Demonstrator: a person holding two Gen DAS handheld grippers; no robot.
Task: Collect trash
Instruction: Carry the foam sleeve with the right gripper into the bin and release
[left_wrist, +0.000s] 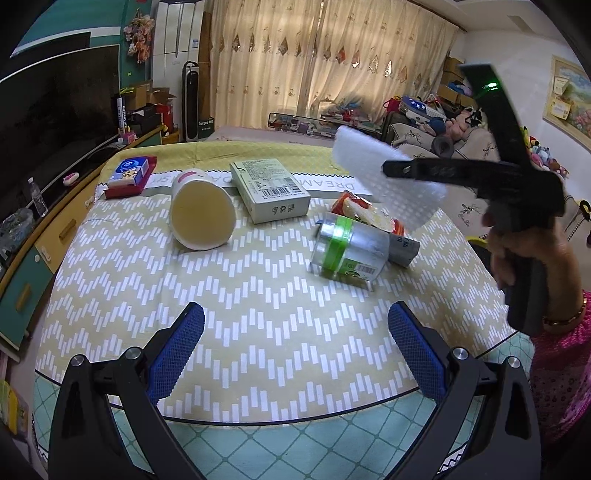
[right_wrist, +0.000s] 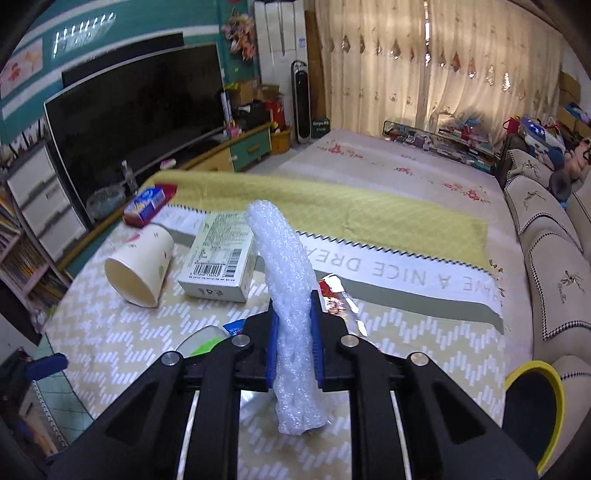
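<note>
1. Left wrist view: left claw (left_wrist: 295, 354) stands spread wide, blue pads (left_wrist: 177, 354) apart with nothing between them, hanging over the near edge of the tabletop (left_wrist: 258, 295), which has a yellow zigzag cloth.
2. Same view, trash on the tabletop: paper cup (left_wrist: 202, 210) on its side at 11 o'clock from the left claw, mouth toward camera; white carton (left_wrist: 271, 190) just beside it at 12 o'clock; clear plastic bottle with green band (left_wrist: 347, 251) lying at 1 o'clock, touching a red snack wrapper (left_wrist: 365, 210) behind it; red-and-blue box (left_wrist: 129, 177) at the far left edge.
3. Same view, 2 o'clock: a hand (left_wrist: 524, 251) holds the right claw (left_wrist: 391, 168) raised above the tabletop, pinching a sheet of bubble wrap (left_wrist: 384, 173), which is lifted clear of the cloth.
4. Right wrist view: right claw (right_wrist: 295, 347) pressed together on the bubble wrap (right_wrist: 284, 266); the strip stands upright between the blue pads (right_wrist: 317, 343), sticking out above and below them.
5. Same view: paper cup (right_wrist: 142, 269) at 10 o'clock, white carton (right_wrist: 221, 262) at 11 o'clock, red-and-blue box (right_wrist: 147, 205) beyond them, snack wrapper (right_wrist: 334, 295) just right of the claw.
</note>
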